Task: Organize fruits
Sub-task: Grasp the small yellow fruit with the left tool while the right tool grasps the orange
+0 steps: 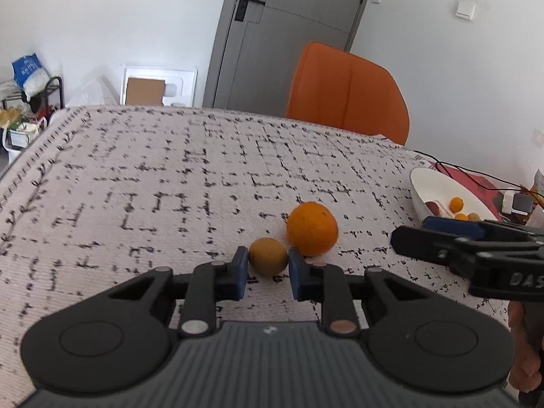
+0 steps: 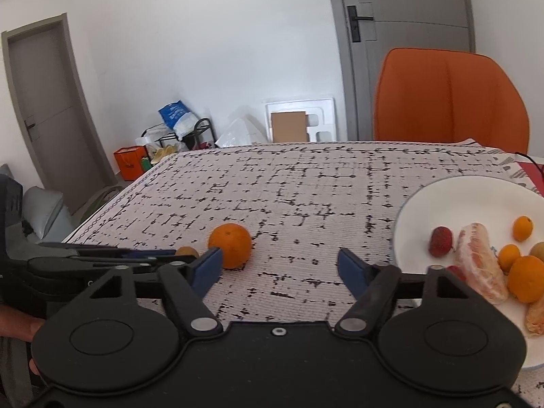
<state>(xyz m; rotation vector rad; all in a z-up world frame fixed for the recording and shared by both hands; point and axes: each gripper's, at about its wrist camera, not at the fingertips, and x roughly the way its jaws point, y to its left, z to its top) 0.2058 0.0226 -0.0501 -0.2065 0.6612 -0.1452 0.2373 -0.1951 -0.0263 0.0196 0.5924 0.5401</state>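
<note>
While the left gripper [image 1: 267, 267] sits low on the patterned tablecloth [image 1: 170, 176], its blue pads [image 1: 239, 267] bracket a small yellow-brown fruit [image 1: 268, 255] at centre of the left wrist view. Pads stand just beside the fruit on both sides; whether they press it cannot be told, and it seems to rest on the cloth. Jaws narrowed to about the fruit's width, not visibly clamped. Judged: a grasp being set up, approached flat along the table so the fingers pass either side.

A larger orange [image 1: 312, 229] lies just behind and right of it, touching or nearly so; closing could nudge it into a roll.

Right gripper [image 2: 280, 267] hovers with jaws spread wide, holding nothing, only bare cloth between them. It waits beside the white plate [image 2: 442, 197] at right of its frame, likely the drop point: already on it are a red fruit [image 2: 441, 240], peeled citrus segment [image 2: 479, 261] and several small oranges [image 2: 522, 227].
</note>
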